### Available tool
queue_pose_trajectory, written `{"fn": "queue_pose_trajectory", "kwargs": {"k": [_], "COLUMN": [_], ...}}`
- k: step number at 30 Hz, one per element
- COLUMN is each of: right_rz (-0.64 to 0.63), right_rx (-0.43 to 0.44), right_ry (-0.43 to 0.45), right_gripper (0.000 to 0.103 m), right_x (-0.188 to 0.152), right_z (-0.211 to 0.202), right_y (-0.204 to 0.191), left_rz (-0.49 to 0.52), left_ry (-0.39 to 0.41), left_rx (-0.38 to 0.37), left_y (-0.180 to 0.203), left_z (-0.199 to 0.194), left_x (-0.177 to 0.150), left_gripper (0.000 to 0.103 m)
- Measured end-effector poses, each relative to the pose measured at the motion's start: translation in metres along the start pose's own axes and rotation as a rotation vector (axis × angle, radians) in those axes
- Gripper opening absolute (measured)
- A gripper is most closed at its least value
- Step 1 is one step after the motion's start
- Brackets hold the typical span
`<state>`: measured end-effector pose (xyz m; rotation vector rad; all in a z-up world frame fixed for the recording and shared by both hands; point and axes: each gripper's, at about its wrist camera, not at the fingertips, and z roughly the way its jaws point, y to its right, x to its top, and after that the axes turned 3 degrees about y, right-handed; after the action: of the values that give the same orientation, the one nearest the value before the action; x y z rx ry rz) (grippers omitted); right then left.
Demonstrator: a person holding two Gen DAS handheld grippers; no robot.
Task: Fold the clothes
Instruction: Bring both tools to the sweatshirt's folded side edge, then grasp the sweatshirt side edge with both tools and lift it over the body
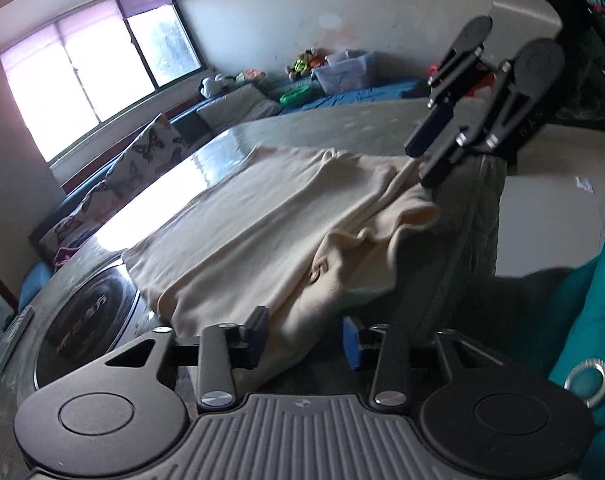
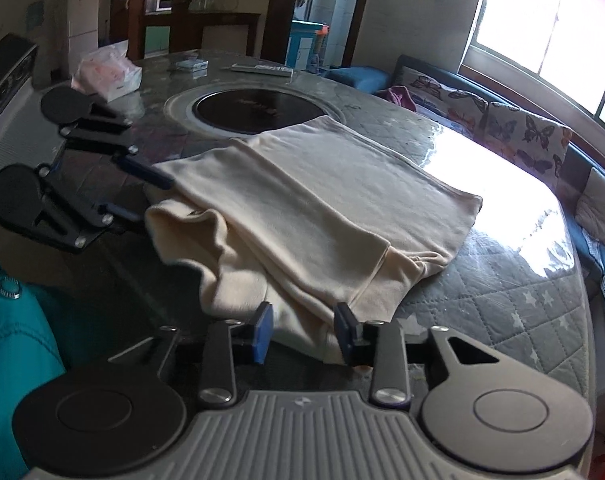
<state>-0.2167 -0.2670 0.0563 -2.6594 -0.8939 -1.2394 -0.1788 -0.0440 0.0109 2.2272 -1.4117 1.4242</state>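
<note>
A cream garment [image 1: 270, 224] lies partly folded on the round table, with a bunched edge hanging toward the near side; it also shows in the right wrist view [image 2: 314, 200]. My left gripper [image 1: 304, 338] is open, its blue-padded jaws on either side of the garment's near edge. My right gripper [image 2: 304, 332] is open too, with cloth lying between its jaws at the other end of that edge. Each gripper shows in the other's view, the right one [image 1: 424, 162] and the left one [image 2: 142, 194], both at the cloth's edge.
The table [image 2: 482, 304] has a quilted grey cover under clear plastic and a round black hotplate [image 2: 258, 110] in the middle. A tissue pack [image 2: 106, 72] and a remote [image 2: 262, 69] lie at the far side. Teal clothing [image 2: 18, 344] is near me. A sofa [image 2: 502, 120] runs under the window.
</note>
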Motion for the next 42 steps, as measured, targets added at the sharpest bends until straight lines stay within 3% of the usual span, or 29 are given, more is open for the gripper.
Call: {"fn": "queue_pose_trajectory", "kwargs": {"k": [2, 4, 6, 14, 17, 20, 21, 27, 29, 31, 38, 39, 41, 42], "right_rz": [-0.030, -0.061, -0.086, -0.160, -0.164, -0.078, -0.047, 0.101, 0.119, 0.132, 0.148, 0.145, 0.138, 0.138], "right_rx": [0.000, 0.004, 0.011, 0.011, 0.014, 0.069, 0.084, 0.154, 0.166, 0.174, 0.157, 0.150, 0.136, 0.132], "right_ry": [0.002, 0.006, 0.015, 0.068, 0.079, 0.065, 0.063, 0.064, 0.067, 0.070, 0.089, 0.092, 0.095, 0.097], "right_gripper": [0.042, 0.049, 0.053, 0.053, 0.048, 0.019, 0.016, 0.012, 0.012, 0.012, 0.012, 0.011, 0.010, 0.010], "right_x": [-0.002, -0.004, -0.004, -0.002, 0.000, 0.008, 0.011, 0.028, 0.033, 0.036, 0.048, 0.048, 0.045, 0.043], "right_z": [-0.003, -0.006, -0.007, 0.020, 0.034, 0.045, 0.047, 0.048, 0.048, 0.047, 0.049, 0.048, 0.048, 0.047], "right_y": [-0.003, -0.006, -0.009, -0.015, -0.014, 0.000, 0.005, 0.034, 0.038, 0.042, 0.046, 0.046, 0.043, 0.042], "left_rz": [-0.020, -0.053, -0.097, -0.267, -0.298, -0.318, -0.321, -0.290, -0.268, -0.242, -0.141, -0.131, -0.113, -0.109], "left_ry": [0.014, 0.035, 0.050, 0.064, 0.053, 0.030, 0.024, 0.004, -0.001, -0.004, -0.027, -0.027, -0.026, -0.021], "left_rx": [-0.013, -0.021, -0.025, -0.055, -0.063, -0.073, -0.075, -0.059, -0.035, -0.015, 0.063, 0.069, 0.075, 0.076], "left_y": [-0.004, -0.011, -0.021, -0.060, -0.068, -0.073, -0.073, -0.062, -0.056, -0.050, -0.038, -0.038, -0.038, -0.038], "left_z": [0.001, -0.001, -0.001, 0.014, 0.020, 0.024, 0.024, 0.008, 0.004, 0.000, 0.003, 0.004, 0.005, 0.005], "left_x": [0.004, 0.010, 0.018, 0.042, 0.044, 0.042, 0.040, 0.026, 0.021, 0.015, -0.002, -0.004, -0.006, -0.007], "left_gripper": [0.016, 0.012, 0.011, 0.009, 0.009, 0.010, 0.010, 0.020, 0.039, 0.042, 0.041, 0.038, 0.019, 0.016]}}
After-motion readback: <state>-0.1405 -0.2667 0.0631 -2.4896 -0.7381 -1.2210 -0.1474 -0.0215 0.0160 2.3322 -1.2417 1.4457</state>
